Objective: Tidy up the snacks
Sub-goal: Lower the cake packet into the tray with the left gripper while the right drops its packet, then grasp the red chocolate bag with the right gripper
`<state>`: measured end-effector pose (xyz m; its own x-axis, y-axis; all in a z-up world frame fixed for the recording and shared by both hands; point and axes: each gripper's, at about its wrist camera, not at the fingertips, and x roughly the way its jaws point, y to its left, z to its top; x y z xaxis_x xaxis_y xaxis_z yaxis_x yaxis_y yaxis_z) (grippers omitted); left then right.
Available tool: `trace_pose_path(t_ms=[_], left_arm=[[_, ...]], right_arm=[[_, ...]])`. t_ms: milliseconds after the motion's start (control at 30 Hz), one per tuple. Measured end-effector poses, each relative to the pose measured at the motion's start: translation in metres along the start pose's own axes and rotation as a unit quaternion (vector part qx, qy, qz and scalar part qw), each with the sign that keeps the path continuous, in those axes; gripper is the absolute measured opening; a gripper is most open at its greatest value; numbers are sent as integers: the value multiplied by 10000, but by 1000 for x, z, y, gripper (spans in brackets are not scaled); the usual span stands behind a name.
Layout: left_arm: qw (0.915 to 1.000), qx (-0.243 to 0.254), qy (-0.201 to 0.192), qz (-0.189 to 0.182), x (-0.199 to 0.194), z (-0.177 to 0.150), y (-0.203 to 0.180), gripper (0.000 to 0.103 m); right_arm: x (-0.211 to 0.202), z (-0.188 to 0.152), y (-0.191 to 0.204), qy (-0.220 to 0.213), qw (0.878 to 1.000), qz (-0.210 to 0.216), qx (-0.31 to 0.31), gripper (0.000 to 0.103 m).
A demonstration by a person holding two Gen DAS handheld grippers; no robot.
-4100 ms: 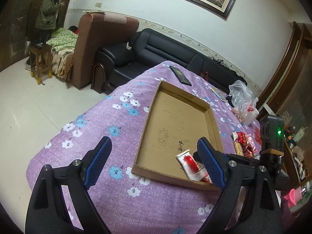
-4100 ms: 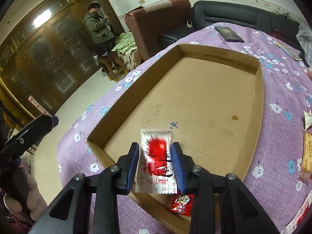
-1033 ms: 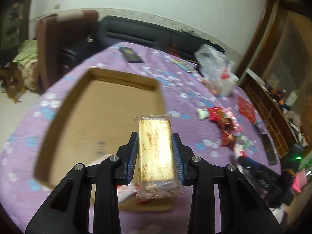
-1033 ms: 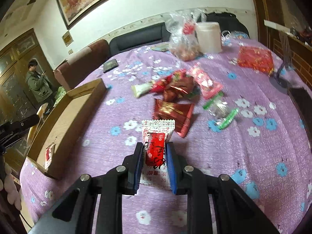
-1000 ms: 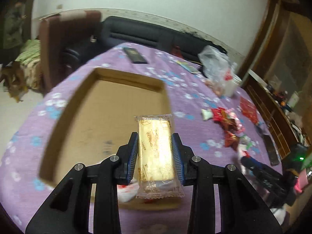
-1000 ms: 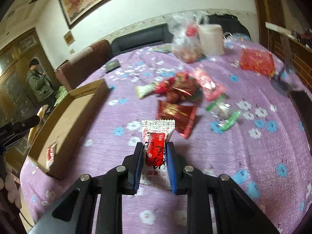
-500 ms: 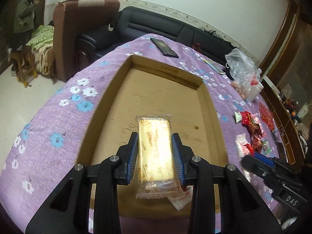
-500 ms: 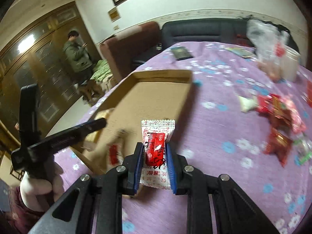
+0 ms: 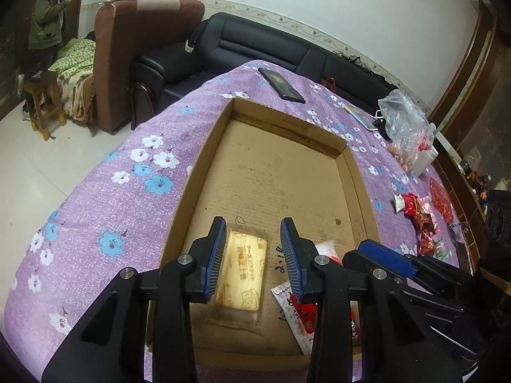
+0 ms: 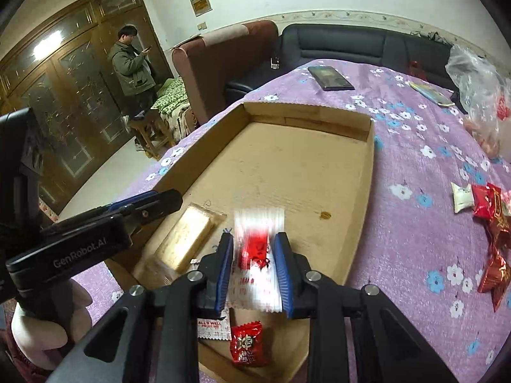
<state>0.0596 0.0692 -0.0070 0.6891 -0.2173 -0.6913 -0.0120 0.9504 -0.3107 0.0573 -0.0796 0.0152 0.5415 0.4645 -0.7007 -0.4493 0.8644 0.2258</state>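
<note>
Left wrist view: the left gripper (image 9: 252, 252) hangs released over a shallow cardboard tray (image 9: 204, 162) on the bench's purple flowered cloth (image 9: 105, 210). A flat yellow cake (image 9: 243, 276) in clear crinkled wrap, printed with characters too small to read, lies on the tray floor between the parted pads.

Right wrist view: the right gripper (image 10: 254, 266) has just been opening; a blurred red-and-white sachet (image 10: 258, 257) sits loose between its pads above the tray. The other gripper's body reads "GenRobot.AI".

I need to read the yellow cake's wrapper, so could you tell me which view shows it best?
The left wrist view: the yellow cake lies sharp, print upward, in the box. The right wrist view shows it obliquely, print unreadable, partly behind the left gripper.
</note>
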Motion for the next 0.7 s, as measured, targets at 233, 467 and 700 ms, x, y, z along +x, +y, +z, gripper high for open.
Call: trace_pose_path(t_ms=[233,467,700], left_arm=[[9999,160,-52,4,-12,-4,-14,34],[9995,187,-209,-118,-41,-9,-32,34],[9978,73,-413,-512,-76,-20,-52,55]], right_arm=[[-16,1,-9,-176,9997,-16,190,33],[-52,-12,-32,-471,9980,-124,393,35],[-101,-52,-101,-656,9906,-708,974,46]])
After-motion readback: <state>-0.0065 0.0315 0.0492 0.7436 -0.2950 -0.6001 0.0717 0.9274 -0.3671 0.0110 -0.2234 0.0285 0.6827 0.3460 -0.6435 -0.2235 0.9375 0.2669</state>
